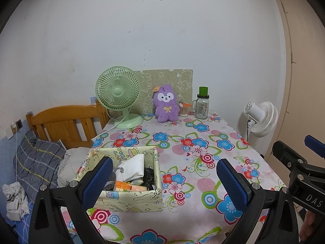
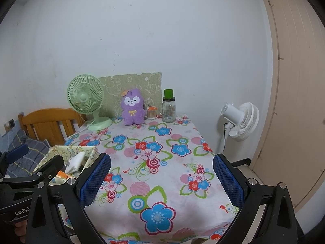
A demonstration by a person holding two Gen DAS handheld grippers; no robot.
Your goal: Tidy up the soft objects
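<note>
1. While hovering above the near edge of the flowered tablecloth (image 1: 203, 142), left gripper (image 1: 164, 180) gaping wide, blue pads (image 1: 97, 180) spread far apart, gripping nothing.
2. Sitting low at the near left of the table, just beyond the left pad: patterned fabric box (image 1: 134, 200), crammed with a white soft bundle (image 1: 133, 167), something dark, and an orange-and-pink packet (image 1: 127, 186).
3. Peeking in at the right edge of the left view: right gripper (image 2: 161, 180), also hanging over the near table edge, jaws flung wide, blue pads (image 2: 228, 180) clamping nothing.
4. Showing again in the right view, the fabric box (image 2: 61, 152) lying off to the left, partly hidden behind the left gripper's black frame.
5. Standing upright at the far end, against a green patterned board (image 1: 182, 81): purple plush toy (image 1: 167, 105), well apart from both grippers.
6. Flanking it: green desk fan (image 1: 118, 93) to the left, a small container (image 1: 183, 109) and a green-capped glass jar (image 1: 202, 105) to the right.
7. Waiting beyond the table's right side: white floor fan (image 2: 240, 120), near a beige door (image 2: 300, 101).
8. Lying left of the table: a wooden headboard (image 1: 67, 122) and plaid bedding (image 1: 38, 158).
</note>
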